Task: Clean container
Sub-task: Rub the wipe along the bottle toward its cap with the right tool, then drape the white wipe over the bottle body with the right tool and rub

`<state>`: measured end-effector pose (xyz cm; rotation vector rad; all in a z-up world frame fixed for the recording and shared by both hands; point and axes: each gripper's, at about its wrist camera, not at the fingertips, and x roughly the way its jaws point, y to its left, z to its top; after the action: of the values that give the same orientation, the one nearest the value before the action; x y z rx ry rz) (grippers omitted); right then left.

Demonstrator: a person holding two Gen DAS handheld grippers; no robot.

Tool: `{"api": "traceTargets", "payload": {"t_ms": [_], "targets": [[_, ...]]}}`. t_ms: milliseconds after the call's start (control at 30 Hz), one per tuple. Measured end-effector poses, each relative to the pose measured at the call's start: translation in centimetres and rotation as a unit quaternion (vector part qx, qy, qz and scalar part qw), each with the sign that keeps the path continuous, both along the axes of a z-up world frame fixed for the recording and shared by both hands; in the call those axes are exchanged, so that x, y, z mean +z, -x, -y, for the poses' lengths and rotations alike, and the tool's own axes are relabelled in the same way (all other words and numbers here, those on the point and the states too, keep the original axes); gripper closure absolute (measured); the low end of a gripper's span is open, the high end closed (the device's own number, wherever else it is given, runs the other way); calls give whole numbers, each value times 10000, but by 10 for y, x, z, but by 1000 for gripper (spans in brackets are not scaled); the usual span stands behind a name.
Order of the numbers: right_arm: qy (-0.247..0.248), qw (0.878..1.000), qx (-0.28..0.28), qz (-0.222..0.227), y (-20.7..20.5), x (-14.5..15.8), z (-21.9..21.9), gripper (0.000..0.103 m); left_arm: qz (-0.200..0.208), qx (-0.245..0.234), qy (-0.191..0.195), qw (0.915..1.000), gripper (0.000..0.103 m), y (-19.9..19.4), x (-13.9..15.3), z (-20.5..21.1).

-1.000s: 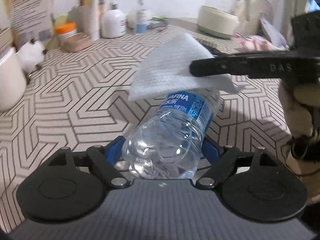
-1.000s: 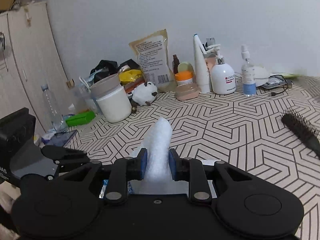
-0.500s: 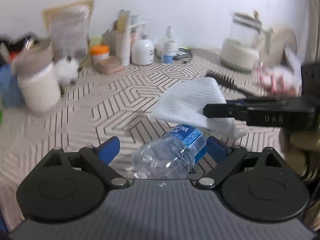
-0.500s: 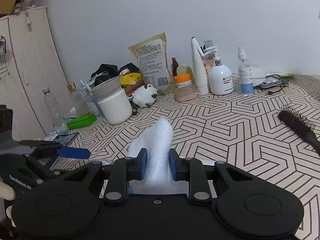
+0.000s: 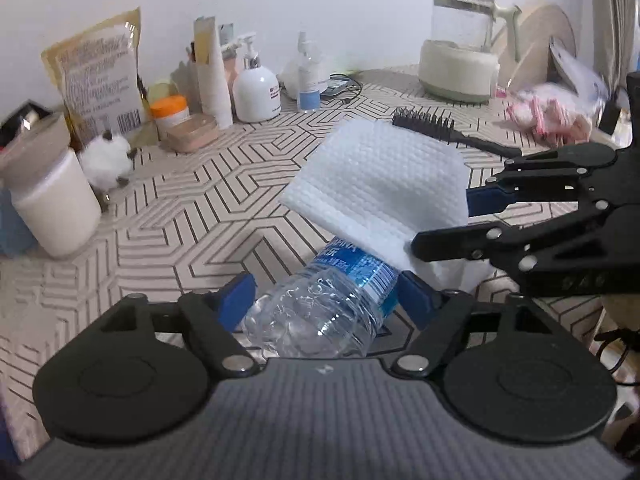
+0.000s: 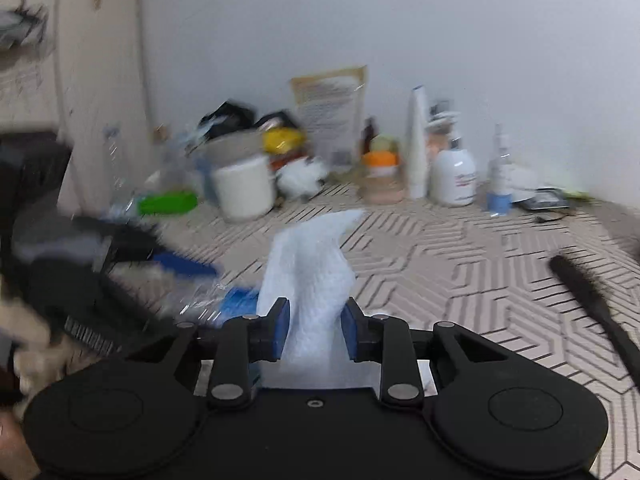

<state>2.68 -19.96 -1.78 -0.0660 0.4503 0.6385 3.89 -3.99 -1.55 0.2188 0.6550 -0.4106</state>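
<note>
A clear plastic water bottle (image 5: pixel 320 312) with a blue label lies between the blue pads of my left gripper (image 5: pixel 326 300), base towards the camera; the jaws are spread wide and no longer clamp it. A white textured cloth (image 5: pixel 380 188) lies over the bottle's far end. My right gripper (image 5: pixel 436 224) reaches in from the right, its jaws parted around the cloth. In the right wrist view the cloth (image 6: pixel 312 280) stands loose between the parted pads of the right gripper (image 6: pixel 314 332), and the bottle (image 6: pixel 224 300) shows blurred at the left.
A black hairbrush (image 5: pixel 448 132) lies behind the cloth. A white tub (image 5: pixel 52 208), a pump bottle (image 5: pixel 256 88), a spray bottle (image 5: pixel 308 76), an orange-lidded jar (image 5: pixel 172 110) and a kettle (image 5: pixel 460 40) stand along the wall. The patterned tabletop (image 5: pixel 192 216) is in front.
My left gripper opened off the bottle and tilted up. My right gripper's jaws have now parted around the cloth, and the right view swung and blurred.
</note>
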Motion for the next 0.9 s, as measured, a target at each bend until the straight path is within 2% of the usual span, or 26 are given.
{"api": "traceTargets", "payload": {"t_ms": [67,133,167,200,300,433,533,567,600,633,667,733,767,833,867,900], "targets": [[162,9998,-4,103,4,-2,-5,67,105,-79,-168,9998,30,4,0,5],[157,9998,-43,151,7,-1,-4,75,178,-157,-269,9994,30,7,-1,8],[107,9998,-59,172,8,0,-2,83,205,-206,-310,9991,30,8,-2,9],[67,9997,-92,211,9,3,0,85,202,-221,-299,9991,30,7,-2,8],[24,9992,-267,282,2,9,4,85,149,-261,-235,9993,30,4,-1,4],[-473,9988,114,-104,-16,15,5,85,106,-412,-240,9988,29,0,-1,2],[-711,9959,361,-425,-25,14,1,80,38,-498,-316,9983,29,-1,-2,3],[-713,9962,274,-415,-25,14,0,70,3,-519,-388,9979,29,-2,-2,5],[-605,9976,107,-333,-23,14,-1,50,-2,-555,-498,9972,29,-1,-2,8],[-430,9988,-96,-210,-20,15,-2,44,-8,-591,-608,9964,29,-1,-2,11],[-256,9992,-299,-87,-17,15,-2,41,-6,-620,-730,9954,29,0,-2,14],[-127,9983,-561,51,-12,18,0,41,3,-679,-936,9933,29,-1,-3,19],[-198,9983,-547,40,-9,19,3,42,9,-733,-1028,9920,29,-1,-4,20],[-407,9981,-458,-2,-3,21,7,54,6,-852,-1298,9879,29,-2,-8,22],[-585,9977,-321,-66,0,20,8,68,7,-919,-1456,9851,29,-2,-10,24],[-660,9975,-199,-119,2,19,7,74,10,-990,-1617,9819,29,-2,-11,27]]}}
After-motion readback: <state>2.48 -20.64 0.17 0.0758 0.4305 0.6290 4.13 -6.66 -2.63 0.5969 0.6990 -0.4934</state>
